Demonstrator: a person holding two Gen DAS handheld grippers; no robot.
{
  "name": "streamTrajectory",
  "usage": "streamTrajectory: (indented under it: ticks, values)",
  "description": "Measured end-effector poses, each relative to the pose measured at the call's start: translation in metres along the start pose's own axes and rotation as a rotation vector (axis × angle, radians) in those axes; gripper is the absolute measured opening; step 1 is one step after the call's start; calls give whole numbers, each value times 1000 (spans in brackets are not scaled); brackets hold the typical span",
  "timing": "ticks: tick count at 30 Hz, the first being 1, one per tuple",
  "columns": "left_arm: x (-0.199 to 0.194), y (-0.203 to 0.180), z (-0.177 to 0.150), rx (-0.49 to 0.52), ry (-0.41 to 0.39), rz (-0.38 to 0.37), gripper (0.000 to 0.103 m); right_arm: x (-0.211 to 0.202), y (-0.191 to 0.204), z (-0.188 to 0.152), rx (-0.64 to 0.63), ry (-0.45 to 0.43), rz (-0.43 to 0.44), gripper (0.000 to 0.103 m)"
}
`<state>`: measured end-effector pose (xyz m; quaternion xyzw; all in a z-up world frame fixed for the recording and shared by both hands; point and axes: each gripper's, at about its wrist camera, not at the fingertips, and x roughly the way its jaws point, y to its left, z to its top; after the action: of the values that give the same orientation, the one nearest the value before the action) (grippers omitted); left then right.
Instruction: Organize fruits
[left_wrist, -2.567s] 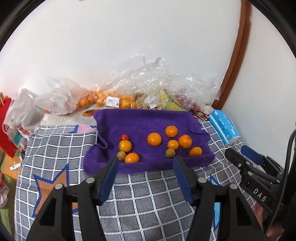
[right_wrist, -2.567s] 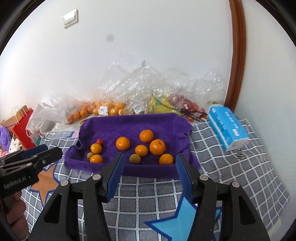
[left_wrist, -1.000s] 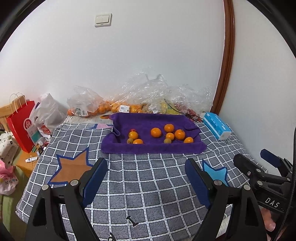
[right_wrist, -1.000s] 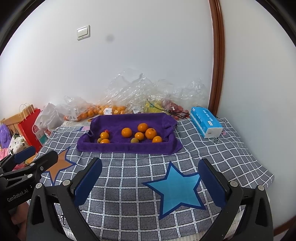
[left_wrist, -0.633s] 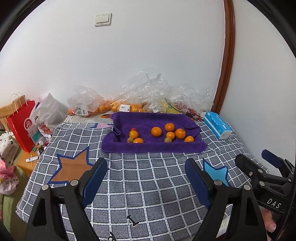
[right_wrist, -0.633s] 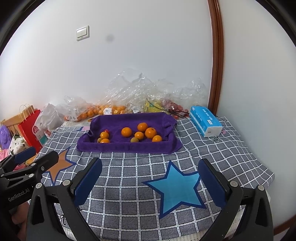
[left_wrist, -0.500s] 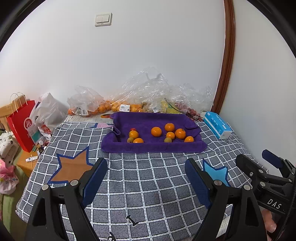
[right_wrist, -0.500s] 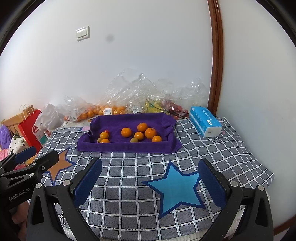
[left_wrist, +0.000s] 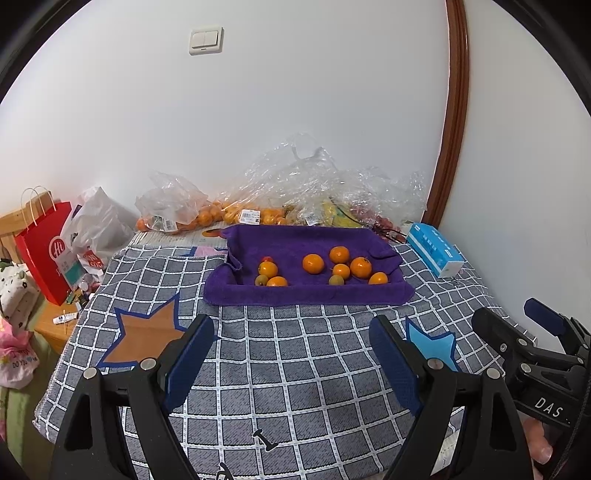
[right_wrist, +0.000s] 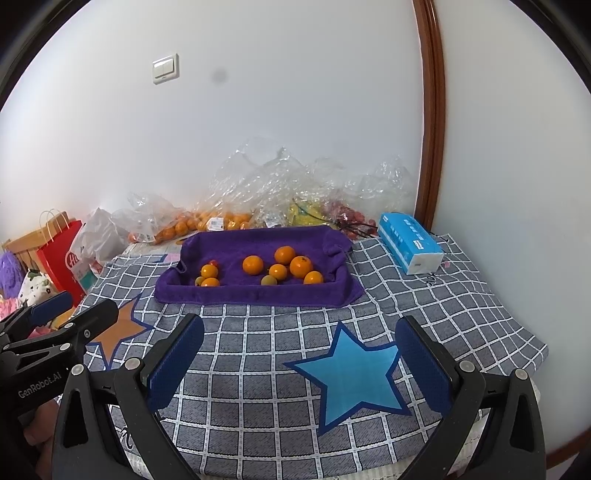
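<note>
A grey checked surface meets a white wall, the purple towel of fruits lying long-axis three-to-nine at twelve o'clock, both grippers' fingers spread empty.

The left gripper is built of black plastic arms, each triangular with a cut-out, and silver screw heads are set at the joints. Dark blue ribbed pads line the inner faces of its fingers. The right gripper is made the same way, with blue pads and silver screws. At the right edge of the left view, white lettering "DAS" is printed on its black body; "GenRobot.AI" is printed at the lower left of the right view.
</note>
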<state>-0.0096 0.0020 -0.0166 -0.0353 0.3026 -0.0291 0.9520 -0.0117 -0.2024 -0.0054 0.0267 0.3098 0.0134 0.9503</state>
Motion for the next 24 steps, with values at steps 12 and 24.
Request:
streamTrajectory:
  ticks: [12, 24]
  values:
    - [0, -1, 2, 5, -1, 7, 85, 0, 0, -1, 0, 0, 4, 102]
    - [1, -2, 2, 8, 0, 7, 85, 2, -1, 1, 3, 1, 2, 102]
